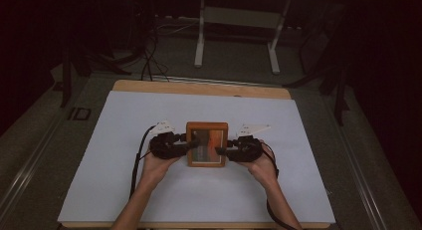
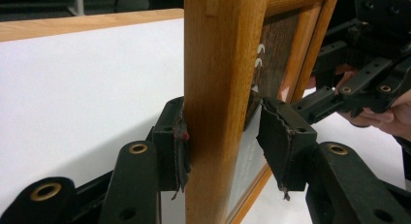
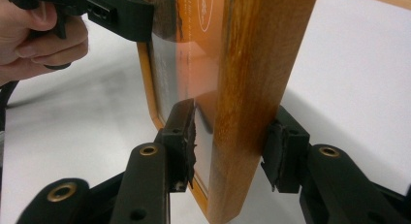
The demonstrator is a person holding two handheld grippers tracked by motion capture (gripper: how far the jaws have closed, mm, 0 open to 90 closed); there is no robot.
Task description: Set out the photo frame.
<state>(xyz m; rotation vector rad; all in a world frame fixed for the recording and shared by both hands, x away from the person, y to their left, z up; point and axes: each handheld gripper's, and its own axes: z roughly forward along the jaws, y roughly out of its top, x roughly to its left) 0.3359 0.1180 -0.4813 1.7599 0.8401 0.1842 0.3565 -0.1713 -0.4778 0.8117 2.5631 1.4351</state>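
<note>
Wooden picture frame (image 1: 207, 144) near the middle of the white worktop (image 1: 149, 200), held between both tools. Left tool (image 1: 183, 144) at the frame's 9 o'clock edge, right tool (image 1: 225, 151) at its 3 o'clock edge, one hand (image 1: 158, 166) behind each; second hand (image 1: 263, 169) at 5 o'clock from the frame.

In the left gripper view, left tool (image 2: 225, 146) straddling the frame's (image 2: 218, 88) wooden side rail: near pad pressed against the outer face, other pad just beside the glazed front, a sliver of gap visible there. Jaws part spread around the rail, not clearly clamped tight. Beyond the frame at 2 o'clock, the right tool (image 2: 334, 100) and fingers (image 2: 392, 118) of its hand.

In the right gripper view, right tool (image 3: 230, 146) likewise astride the frame's (image 3: 257, 78) opposite rail: one worn pad touching the glass side, the other at the back face, close to or touching the wood; cannot tell for sure whether pinching hard. Left tool (image 3: 121, 13) at 11 o'clock across the frame, gripped by a hand (image 3: 34, 37). Orange and dark printed sheet (image 3: 194, 49) behind the glass.

Nothing else lying on the white sheet; bare wooden edge (image 1: 199, 87) of the worktop at 12 o'clock. Black cables (image 1: 137, 160) trailing from the left tool toward 7 o'clock. Beyond, dim room: grey carpeted floor (image 1: 239, 60), white legs of a desk (image 1: 200, 41) at 12 o'clock, dark stands (image 1: 67, 65) at 10 o'clock, darkness along both sides.
</note>
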